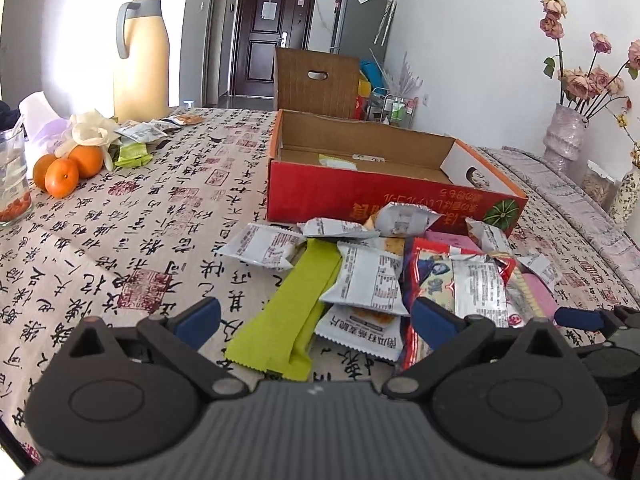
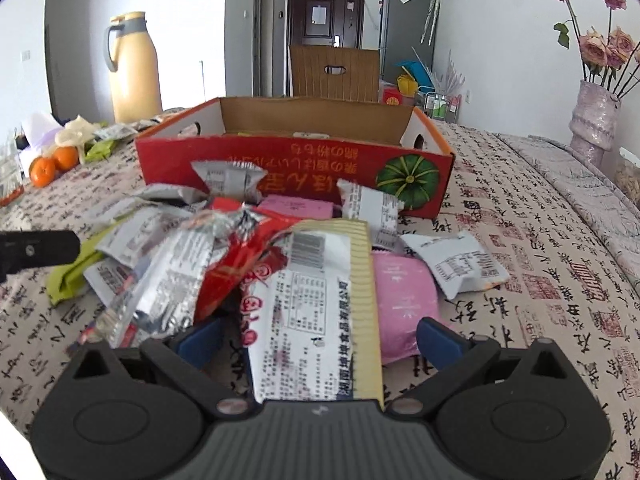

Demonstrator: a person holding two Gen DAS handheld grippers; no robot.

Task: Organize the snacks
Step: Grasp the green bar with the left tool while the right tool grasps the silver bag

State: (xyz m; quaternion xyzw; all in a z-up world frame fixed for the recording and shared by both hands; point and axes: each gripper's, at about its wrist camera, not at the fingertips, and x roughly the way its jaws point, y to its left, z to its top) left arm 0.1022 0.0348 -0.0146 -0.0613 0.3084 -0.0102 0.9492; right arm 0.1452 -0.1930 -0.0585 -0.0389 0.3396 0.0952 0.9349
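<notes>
Red cardboard forms the open box that stands just behind a loose heap of snack packets on the calligraphy-print tablecloth; judging by the task, that box is where the heap should go, and it already holds a packet or two on its floor. Your right gripper has its tongs spread wide, and a long cream-and-white packet lies between them, apparently not yet squeezed — its near end reaches right back to the gripper body. Your left gripper is also spread, low over the near edge of the heap, with a flat lime-green packet and a white packet lying between its fingers. To do this step well, close the right tongs across the long packet's narrow width, near its middle, so it will not droop or swing. Lift straight up first, because a red foil packet and a pink packet touch it on either side and may drag along. Keep the left gripper apart from the right one — its black finger already shows at the left edge of the right view. A second small cluster of snacks waits near the oranges.
</notes>
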